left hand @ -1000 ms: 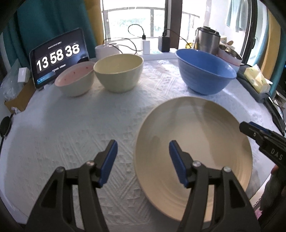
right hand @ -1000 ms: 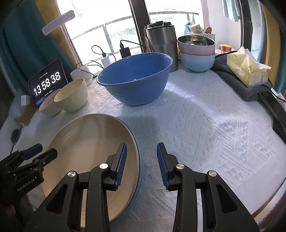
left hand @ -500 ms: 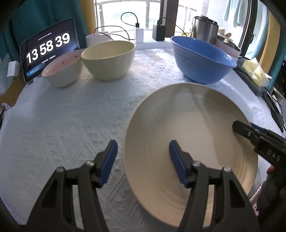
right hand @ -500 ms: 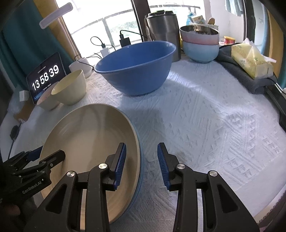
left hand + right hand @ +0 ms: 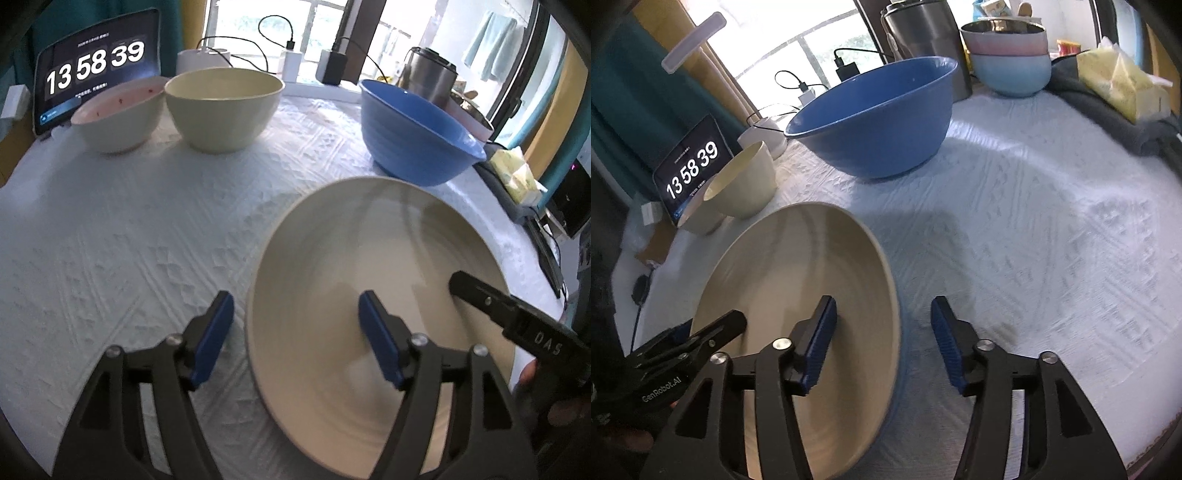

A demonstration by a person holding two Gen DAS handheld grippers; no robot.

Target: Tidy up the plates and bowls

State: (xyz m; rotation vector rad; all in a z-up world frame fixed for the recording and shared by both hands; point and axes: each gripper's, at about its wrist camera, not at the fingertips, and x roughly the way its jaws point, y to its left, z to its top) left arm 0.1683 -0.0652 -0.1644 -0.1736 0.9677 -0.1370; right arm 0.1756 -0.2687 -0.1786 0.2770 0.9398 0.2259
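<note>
A wide beige plate (image 5: 369, 280) lies on the white cloth, and a blue rim (image 5: 898, 373) shows under its right edge. My left gripper (image 5: 299, 332) straddles the plate's left rim, one finger over the plate and one over the cloth. Its jaws are opening and the pads are clear of the rim. My right gripper (image 5: 884, 339) straddles the right rim (image 5: 892, 295) the same way, jaws opening and not pressing. Farther back stand a pink-lined bowl (image 5: 118, 114), a cream bowl (image 5: 221, 107) and a big blue bowl (image 5: 413, 136).
A tablet clock (image 5: 96, 66) leans at the back left, with chargers and cables behind the bowls. A steel kettle (image 5: 923, 37), two stacked bowls (image 5: 1008, 55) and a yellow tissue pack (image 5: 1119, 85) on a grey towel line the back right. Bare cloth (image 5: 1052, 240) lies right of the plate.
Both grippers' jaws have widened, the right one much more. Both views have tipped slightly, and the plate sits a little larger in them. The clock went from 38 to 39.
</note>
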